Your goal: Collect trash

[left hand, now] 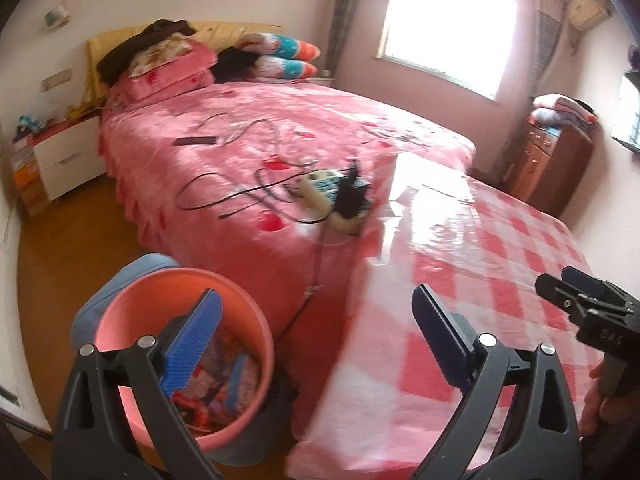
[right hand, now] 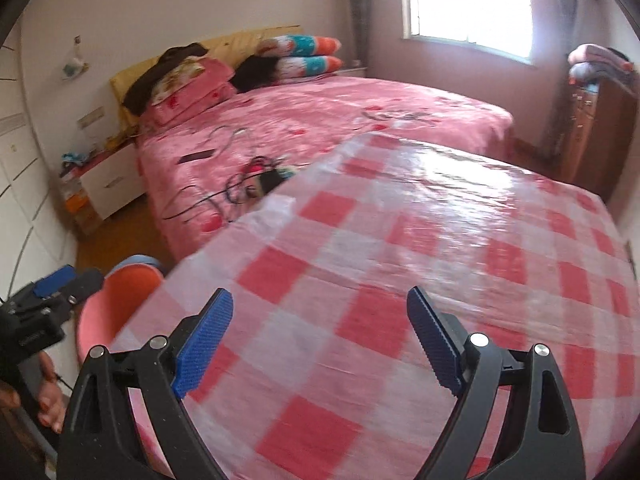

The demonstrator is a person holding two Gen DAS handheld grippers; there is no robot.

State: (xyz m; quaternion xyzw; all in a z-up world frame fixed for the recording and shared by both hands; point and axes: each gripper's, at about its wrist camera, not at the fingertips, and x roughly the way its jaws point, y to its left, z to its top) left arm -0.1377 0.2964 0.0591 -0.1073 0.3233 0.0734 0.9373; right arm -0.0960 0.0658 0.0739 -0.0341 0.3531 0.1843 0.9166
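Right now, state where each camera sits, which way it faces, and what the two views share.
Left wrist: on the left gripper, angled down over the pink bin and table edge toward the bed; its open jaws, the right gripper and a hand show.
Right wrist: on the right gripper, above the checked tablecloth; its open jaws and the left gripper show.
Shared: bed, bin, tablecloth, window.

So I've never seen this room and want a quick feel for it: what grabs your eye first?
The red and white checked cloth fills the foreground under both open, empty tongs. Left of it on the floor stands a pink bucket with colourful wrappers inside. Behind lies a pink bed with a power strip and tangled black cables on it.
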